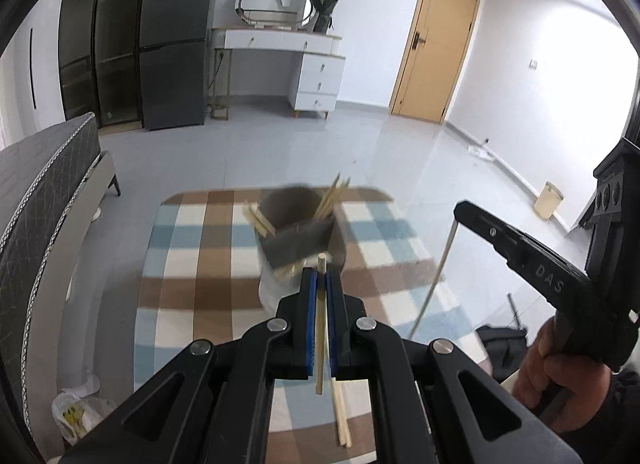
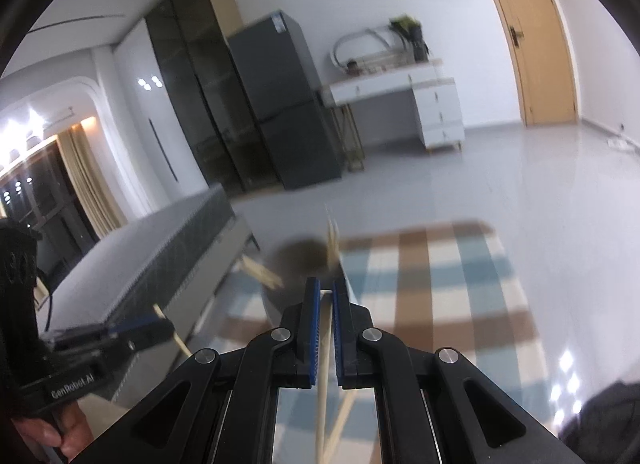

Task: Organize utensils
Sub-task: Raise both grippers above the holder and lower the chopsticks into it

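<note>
Two chopsticks [image 1: 320, 328], one per hand-held gripper [image 1: 321, 278]

Both views are bright and evenly lit by ceiling spots, which leave glare patches on the glossy floor [image 2: 568, 191]. Fisheye curvature bends the walls, with black vignetting at the corners. The right wrist view is motion-blurred, especially the utensil holder [image 2: 304, 264].
</note>
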A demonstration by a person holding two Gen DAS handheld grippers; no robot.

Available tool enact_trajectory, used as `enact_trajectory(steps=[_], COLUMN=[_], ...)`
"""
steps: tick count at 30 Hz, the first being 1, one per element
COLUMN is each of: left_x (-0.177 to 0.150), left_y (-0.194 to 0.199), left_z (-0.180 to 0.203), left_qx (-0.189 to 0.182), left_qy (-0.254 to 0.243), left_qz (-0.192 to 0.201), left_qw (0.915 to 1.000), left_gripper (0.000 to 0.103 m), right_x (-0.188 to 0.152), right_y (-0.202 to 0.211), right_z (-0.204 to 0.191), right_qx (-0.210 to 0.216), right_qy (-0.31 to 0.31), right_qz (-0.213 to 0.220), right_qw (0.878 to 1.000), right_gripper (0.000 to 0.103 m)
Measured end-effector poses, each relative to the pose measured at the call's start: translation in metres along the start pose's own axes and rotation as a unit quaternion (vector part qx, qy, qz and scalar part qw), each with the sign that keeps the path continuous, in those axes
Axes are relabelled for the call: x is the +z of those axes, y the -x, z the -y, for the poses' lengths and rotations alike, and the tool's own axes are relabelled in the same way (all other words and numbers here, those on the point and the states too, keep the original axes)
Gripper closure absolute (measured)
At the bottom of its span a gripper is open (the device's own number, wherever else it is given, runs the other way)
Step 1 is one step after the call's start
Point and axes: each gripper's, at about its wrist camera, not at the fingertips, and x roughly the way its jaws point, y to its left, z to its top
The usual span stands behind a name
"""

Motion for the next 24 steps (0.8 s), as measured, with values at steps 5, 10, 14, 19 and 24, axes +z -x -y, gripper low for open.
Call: enact_trajectory(steps=[5, 10, 14, 19, 24], left_x=[0.037, 0.078, 0.106, 0.119, 0.118], left_y=[0.015, 0.019, 0.008, -0.013, -0.051], left_z=[-0.01, -0.019, -0.039, -0.063, -0.081], left_qx=[-0.013, -0.013, -0.012, -0.013, -0.023], left_qy=[0.032, 0.035, 0.054, 0.081, 0.1], left_qz=[0.031, 0.068, 0.09, 0.108, 0.095], left_qw=[0.9989, 0.997, 0.9944, 0.9908, 0.9901], left_gripper=[0.102, 0.102, 0.102, 0.102, 0.102], right_x=[0.048, 0.085, 0.108, 0.115, 0.108], right_y=[-0.011, -0.029, -0.053, -0.087, -0.123], right_z=[-0.01, -0.024, -0.035, -0.041, -0.038], right_qx=[0.029, 0.036, 0.043, 0.056, 0.059], right_qy=[0.004, 0.024, 0.051, 0.074, 0.087], right_qz=[0.032, 0.065, 0.091, 0.104, 0.09], right_qw=[0.999, 0.997, 0.994, 0.99, 0.99], right_gripper=[0.098, 0.098, 0.098, 0.098, 0.098])
